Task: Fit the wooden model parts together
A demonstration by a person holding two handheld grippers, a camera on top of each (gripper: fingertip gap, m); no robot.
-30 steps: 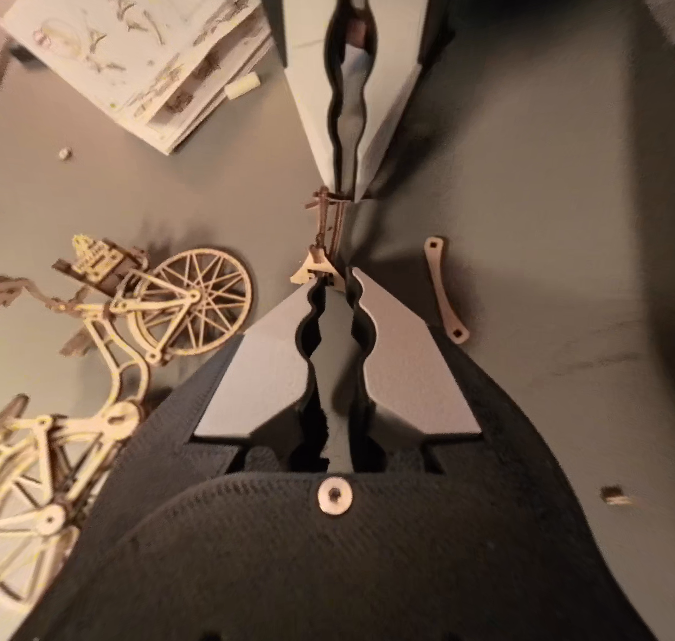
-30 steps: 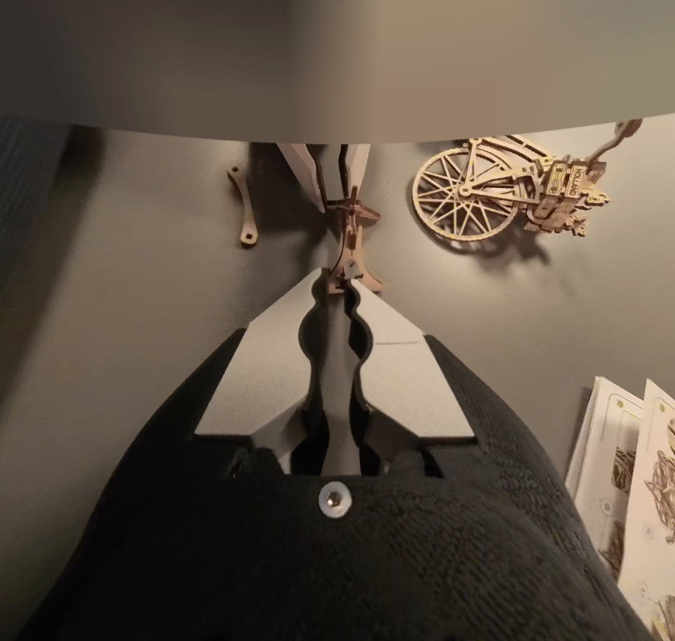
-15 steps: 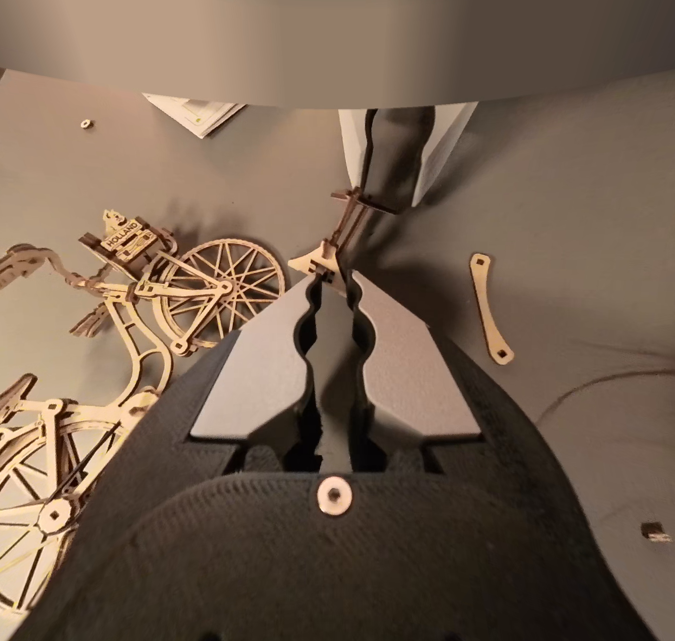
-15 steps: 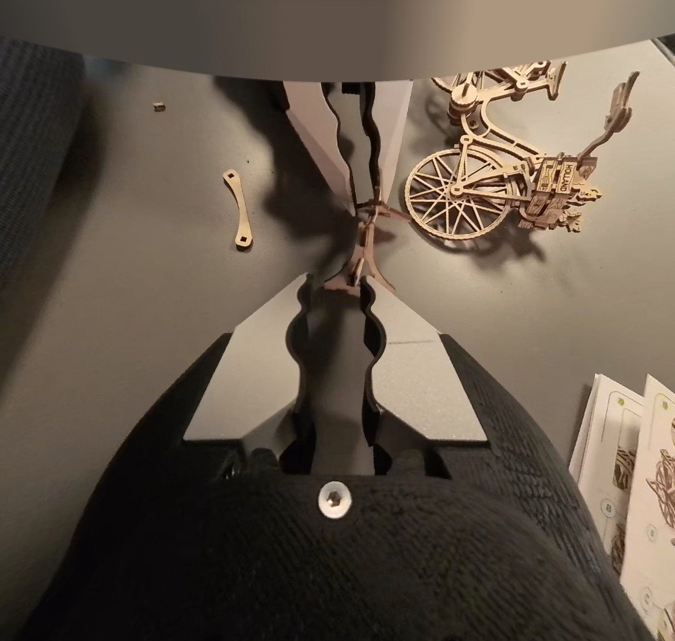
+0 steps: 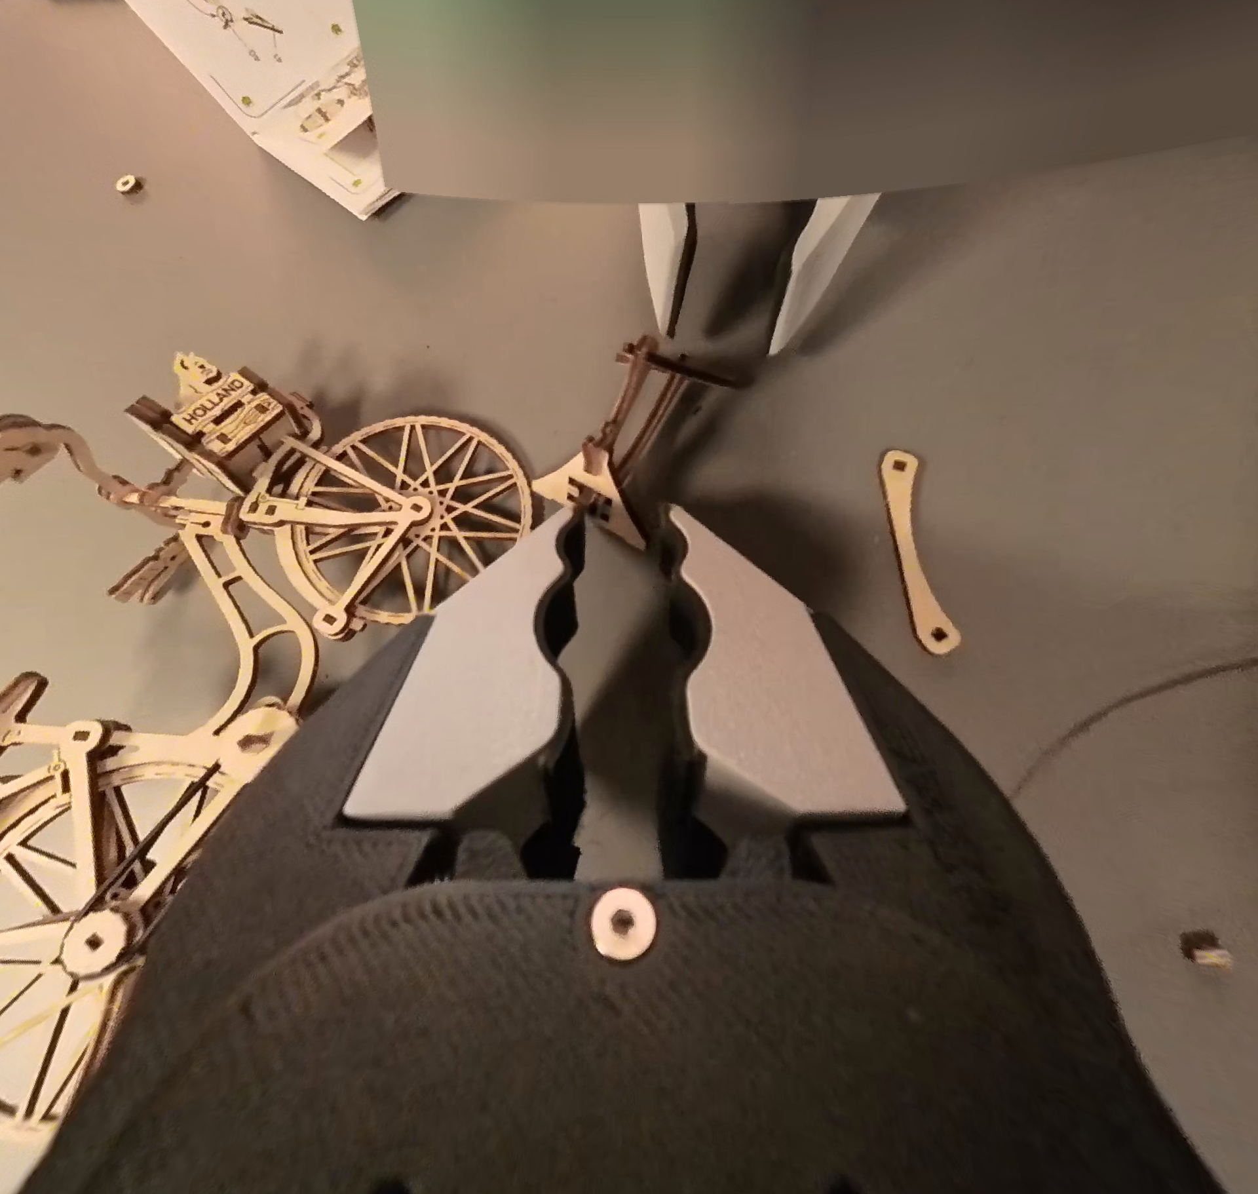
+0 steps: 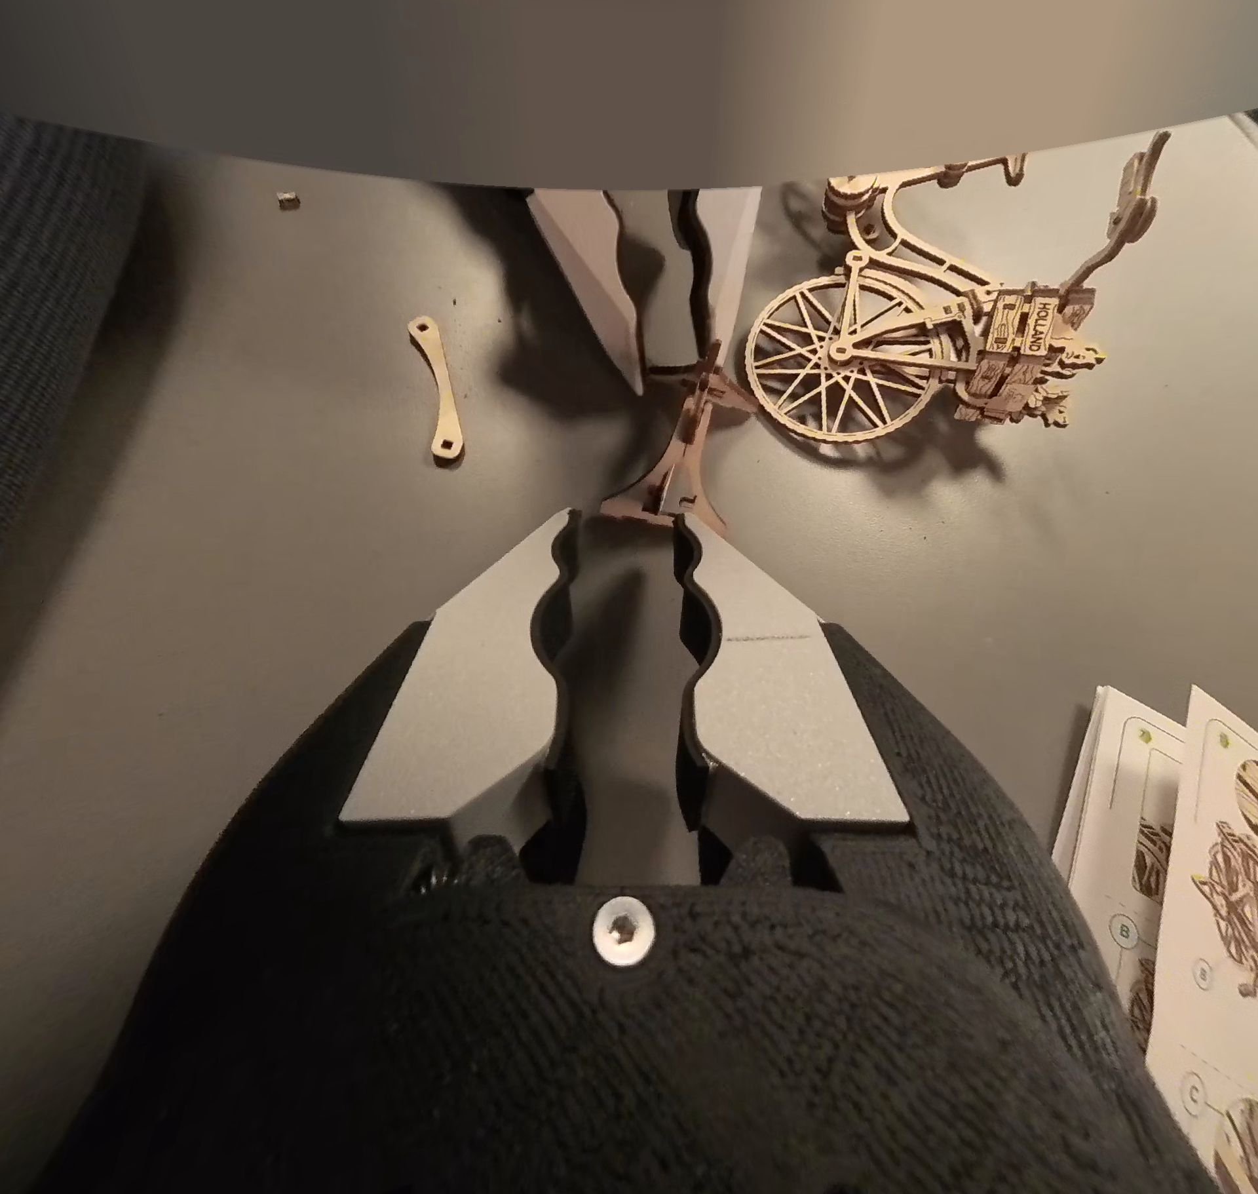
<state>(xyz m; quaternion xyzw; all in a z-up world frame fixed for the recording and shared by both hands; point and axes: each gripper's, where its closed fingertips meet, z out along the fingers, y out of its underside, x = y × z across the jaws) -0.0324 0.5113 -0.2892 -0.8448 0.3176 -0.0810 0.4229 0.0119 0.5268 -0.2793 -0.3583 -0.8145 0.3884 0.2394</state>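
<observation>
- Left of the left wrist view: the half-built bicycle (image 5: 381,514) lies flat on the grey table (image 5: 1055,378).
- Centre: the left tongs (image 5: 623,528) have their jaws parted, with the flared foot of the small wooden part (image 5: 613,453) between the tips. I cannot tell whether they pinch it.
- The part's long axis runs from centre up and to the right. Its crossbar end points at the right tongs (image 5: 721,344), whose jaws are wide apart.
- Each of the tongs is at one end of the part, about equally near. The coming move probably turns on this end-to-end line.
- Right: a loose curved strip (image 5: 912,548) lies lengthwise up the frame.
</observation>
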